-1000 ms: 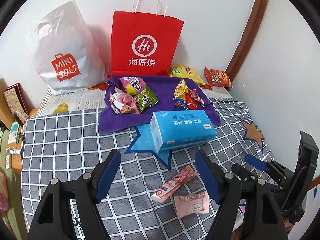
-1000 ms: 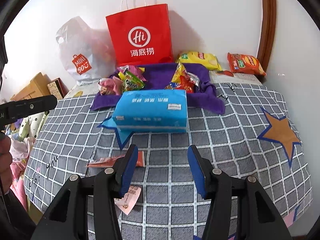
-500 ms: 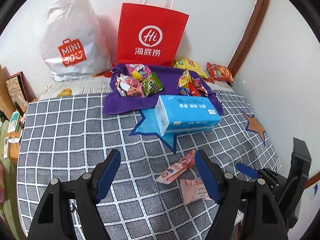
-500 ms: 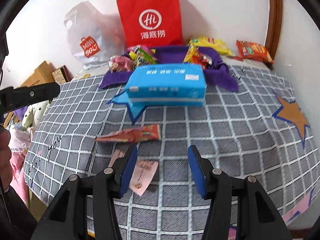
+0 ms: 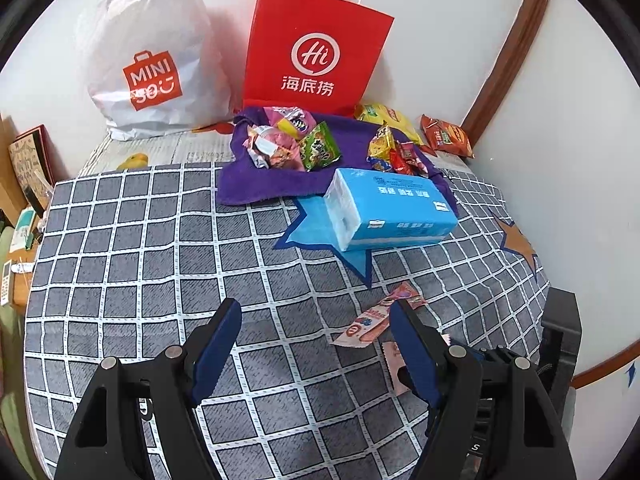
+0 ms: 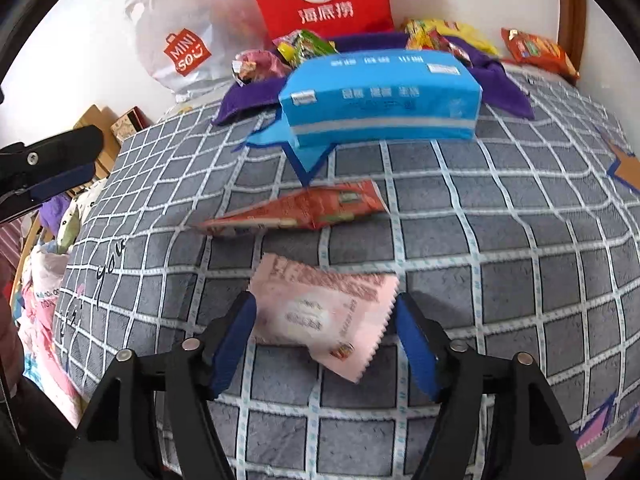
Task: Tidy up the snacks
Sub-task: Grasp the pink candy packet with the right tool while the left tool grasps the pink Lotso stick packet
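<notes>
A flat pink snack packet [image 6: 324,316] lies on the grey checked cloth, between the open fingers of my right gripper [image 6: 325,322], which is low over it. A long red-pink wrapper [image 6: 296,210] lies just beyond it; it also shows in the left wrist view [image 5: 374,318]. My left gripper [image 5: 316,336] is open and empty above the cloth, left of these two. Several snacks are piled on a purple towel [image 5: 276,182] at the back. The right gripper's body shows at the right in the left wrist view [image 5: 560,344].
A blue tissue pack [image 5: 390,210] lies in front of the towel. A red paper bag [image 5: 316,48] and a white Miniso bag [image 5: 148,56] stand against the wall. Yellow [image 5: 386,118] and orange [image 5: 446,136] chip bags lie at the back right. Clutter sits beyond the left edge.
My right gripper has moved forward and down until its open fingers straddle the pink packet. My left gripper has risen and drifted slightly left, still open.
</notes>
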`<move>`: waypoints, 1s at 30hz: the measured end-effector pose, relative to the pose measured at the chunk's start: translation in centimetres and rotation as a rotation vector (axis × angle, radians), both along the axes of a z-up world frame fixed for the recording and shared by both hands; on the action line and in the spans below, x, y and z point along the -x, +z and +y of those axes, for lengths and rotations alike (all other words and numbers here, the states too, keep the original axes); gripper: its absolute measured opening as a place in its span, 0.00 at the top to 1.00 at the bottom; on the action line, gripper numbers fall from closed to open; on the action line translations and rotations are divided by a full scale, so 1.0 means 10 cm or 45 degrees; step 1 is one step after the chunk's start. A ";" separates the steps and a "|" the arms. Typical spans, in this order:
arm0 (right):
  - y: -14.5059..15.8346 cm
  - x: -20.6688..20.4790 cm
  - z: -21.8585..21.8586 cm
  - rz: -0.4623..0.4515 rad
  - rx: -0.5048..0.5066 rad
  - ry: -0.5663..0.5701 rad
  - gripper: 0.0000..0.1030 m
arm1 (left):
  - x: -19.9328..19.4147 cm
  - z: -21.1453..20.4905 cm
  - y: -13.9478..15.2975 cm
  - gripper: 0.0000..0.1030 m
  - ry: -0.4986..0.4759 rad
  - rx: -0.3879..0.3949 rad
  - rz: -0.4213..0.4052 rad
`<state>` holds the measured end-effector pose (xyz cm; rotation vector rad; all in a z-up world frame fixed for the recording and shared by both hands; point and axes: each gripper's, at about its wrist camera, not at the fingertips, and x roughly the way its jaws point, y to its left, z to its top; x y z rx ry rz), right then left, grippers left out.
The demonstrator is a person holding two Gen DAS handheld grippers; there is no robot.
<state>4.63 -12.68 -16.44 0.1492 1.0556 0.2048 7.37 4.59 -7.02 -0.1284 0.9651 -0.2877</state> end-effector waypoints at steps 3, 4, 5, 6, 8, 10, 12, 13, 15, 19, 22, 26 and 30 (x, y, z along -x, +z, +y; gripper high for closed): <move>-0.02 -0.04 0.06 -0.012 0.039 0.000 0.30 | -0.04 0.02 -0.04 0.28 0.007 0.008 0.014; -0.03 -0.04 0.09 -0.020 0.067 -0.001 0.30 | -0.05 0.02 -0.05 0.28 0.008 0.008 0.017; -0.05 -0.04 0.15 -0.034 0.116 0.001 0.30 | -0.06 0.02 -0.06 0.28 0.009 0.007 0.020; -0.06 -0.03 0.21 -0.048 0.163 0.010 0.33 | -0.08 0.01 -0.08 0.28 0.010 0.006 0.025; -0.08 -0.01 0.28 -0.078 0.219 0.028 0.39 | -0.10 -0.01 -0.10 0.28 0.006 0.006 0.030; -0.07 0.02 0.32 -0.103 0.226 0.048 0.45 | -0.12 -0.04 -0.13 0.28 -0.001 -0.001 0.034; -0.06 0.05 0.32 -0.123 0.211 0.082 0.65 | -0.14 -0.08 -0.16 0.28 -0.007 -0.010 0.043; -0.06 0.05 0.31 -0.125 0.195 0.094 0.68 | -0.15 -0.10 -0.18 0.28 -0.012 -0.015 0.050; -0.05 0.05 0.26 -0.121 0.164 0.100 0.73 | -0.17 -0.16 -0.22 0.28 -0.021 -0.024 0.061; -0.01 0.05 0.13 -0.137 0.118 0.115 0.73 | -0.23 -0.31 -0.29 0.28 -0.047 -0.044 0.077; 0.04 0.05 -0.04 -0.172 0.135 0.090 0.73 | -0.28 -0.43 -0.36 0.28 -0.074 -0.057 0.096; 0.08 0.02 -0.30 -0.196 0.177 0.043 0.73 | -0.34 -0.61 -0.48 0.28 -0.130 -0.062 0.126; 0.09 -0.05 -0.61 -0.201 0.204 -0.013 0.73 | -0.41 -0.85 -0.62 0.28 -0.240 -0.114 0.149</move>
